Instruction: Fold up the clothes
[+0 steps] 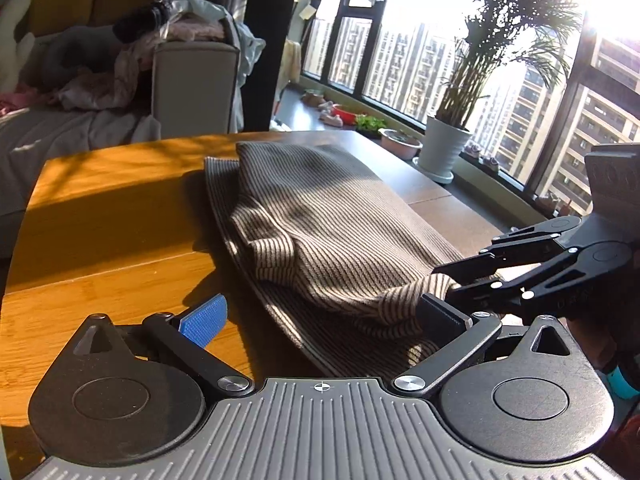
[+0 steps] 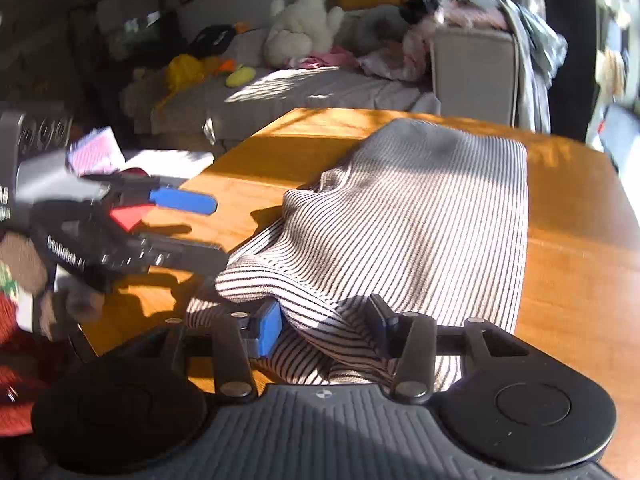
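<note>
While the striped garment (image 1: pixel 320 216) lies folded mid-table, bare wooden table (image 1: pixel 120 216) stretches wide on its far-left side. Right gripper (image 2: pixel 326 326) angles down, jaws pinching a raised fold at the near hem. Left gripper (image 1: pixel 320 316) tilts down just beside it, jaws spread wide, nothing gripped. Behind: cluttered sofa (image 2: pixel 320 92), sunny windows (image 1: pixel 400 52).

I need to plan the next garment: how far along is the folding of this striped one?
Done: the striped garment already lies doubled over on the wooden table. In hand: the right hand-held gripper has the near bunched edge between its fingers, while the left hand-held gripper is open and holds nothing. Left: flattening that bunched near end and finishing the fold.
</note>
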Demonstrator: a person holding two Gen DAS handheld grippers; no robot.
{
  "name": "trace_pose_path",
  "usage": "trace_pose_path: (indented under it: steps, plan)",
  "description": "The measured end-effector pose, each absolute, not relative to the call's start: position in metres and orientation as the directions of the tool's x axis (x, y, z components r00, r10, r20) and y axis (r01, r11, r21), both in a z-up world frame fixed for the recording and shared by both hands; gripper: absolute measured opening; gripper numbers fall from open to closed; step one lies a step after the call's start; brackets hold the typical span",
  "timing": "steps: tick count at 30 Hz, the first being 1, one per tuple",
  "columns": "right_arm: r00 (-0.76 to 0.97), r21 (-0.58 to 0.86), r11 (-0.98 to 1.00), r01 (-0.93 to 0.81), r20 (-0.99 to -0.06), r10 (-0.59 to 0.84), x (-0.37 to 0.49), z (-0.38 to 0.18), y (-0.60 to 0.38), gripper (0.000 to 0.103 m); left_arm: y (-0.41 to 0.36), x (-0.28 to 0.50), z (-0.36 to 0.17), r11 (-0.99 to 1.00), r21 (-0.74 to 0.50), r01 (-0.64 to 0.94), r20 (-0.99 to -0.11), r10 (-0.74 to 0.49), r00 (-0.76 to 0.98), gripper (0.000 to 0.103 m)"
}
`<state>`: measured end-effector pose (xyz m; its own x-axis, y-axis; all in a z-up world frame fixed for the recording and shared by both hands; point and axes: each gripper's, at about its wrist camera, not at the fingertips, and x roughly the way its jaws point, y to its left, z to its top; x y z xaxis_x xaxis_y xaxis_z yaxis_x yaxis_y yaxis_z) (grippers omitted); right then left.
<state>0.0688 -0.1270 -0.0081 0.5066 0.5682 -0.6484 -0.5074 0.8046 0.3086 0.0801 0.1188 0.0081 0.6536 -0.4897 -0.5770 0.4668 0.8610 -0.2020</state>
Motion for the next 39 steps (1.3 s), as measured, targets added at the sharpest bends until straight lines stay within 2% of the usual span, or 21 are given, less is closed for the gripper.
trace_pose_path:
  steps: [3,5,8,13,17,20,21,22,24,28,30,36,39]
  plan:
    - [0.48,0.414,0.785,-0.462,-0.627,0.613,0.079,-0.015,-0.143,0.037,0.116,0.075,0.01,0.843,-0.185,0.505,-0.578,-0.509,0.638,0.103]
    - [0.493,0.376,0.788,-0.487,-0.626,0.604,0.074,-0.016,-0.141,0.037,0.115,0.071,0.01,0.832,-0.175,0.526,-0.583,-0.518,0.626,0.103]
    - [0.55,0.172,0.787,-0.593,-0.627,0.551,0.053,-0.015,-0.122,0.039,0.109,0.071,0.004,0.844,-0.145,0.516,-0.616,-0.485,0.621,0.103]
    - [0.629,-0.211,0.656,-0.724,-0.592,0.504,0.001,-0.018,-0.088,0.072,0.114,0.076,0.001,0.862,-0.17,0.478,-0.615,-0.472,0.631,0.103]
    - [0.653,-0.392,0.535,-0.748,-0.577,0.49,-0.022,-0.029,-0.069,0.08,0.119,0.08,0.002,0.868,-0.195,0.456,-0.608,-0.472,0.639,0.103]
    - [0.72,-0.484,0.542,-0.688,-0.552,0.421,-0.02,-0.038,-0.058,0.077,0.118,0.078,0.004,0.866,-0.191,0.463,-0.602,-0.476,0.642,0.103]
    - [0.72,-0.449,0.578,-0.681,-0.558,0.414,-0.013,-0.036,-0.06,0.06,0.118,0.076,0.004,0.865,-0.189,0.465,-0.601,-0.476,0.642,0.103]
    - [0.703,-0.376,0.628,-0.681,-0.576,0.417,-0.002,-0.031,-0.065,0.051,0.118,0.075,0.004,0.865,-0.186,0.467,-0.601,-0.476,0.643,0.103]
    - [0.667,-0.223,0.715,-0.662,-0.61,0.428,0.019,-0.022,-0.074,0.047,0.12,0.073,0.004,0.867,-0.18,0.465,-0.601,-0.471,0.645,0.103]
    - [0.559,0.176,0.809,-0.561,-0.639,0.528,0.061,-0.007,-0.113,0.041,0.126,0.071,0.004,0.867,-0.183,0.464,-0.6,-0.472,0.645,0.103]
    - [0.528,0.278,0.803,-0.527,-0.633,0.566,0.071,-0.008,-0.126,0.04,0.126,0.07,0.002,0.863,-0.185,0.469,-0.601,-0.477,0.641,0.103]
    - [0.514,0.323,0.794,-0.516,-0.625,0.588,0.069,-0.011,-0.133,0.039,0.108,0.076,-0.011,0.854,-0.157,0.497,-0.64,-0.471,0.607,0.103]
    - [0.535,0.223,0.789,-0.572,-0.628,0.565,0.06,-0.007,-0.122,0.04,0.101,0.087,-0.015,0.879,-0.151,0.453,-0.653,-0.432,0.622,0.103]
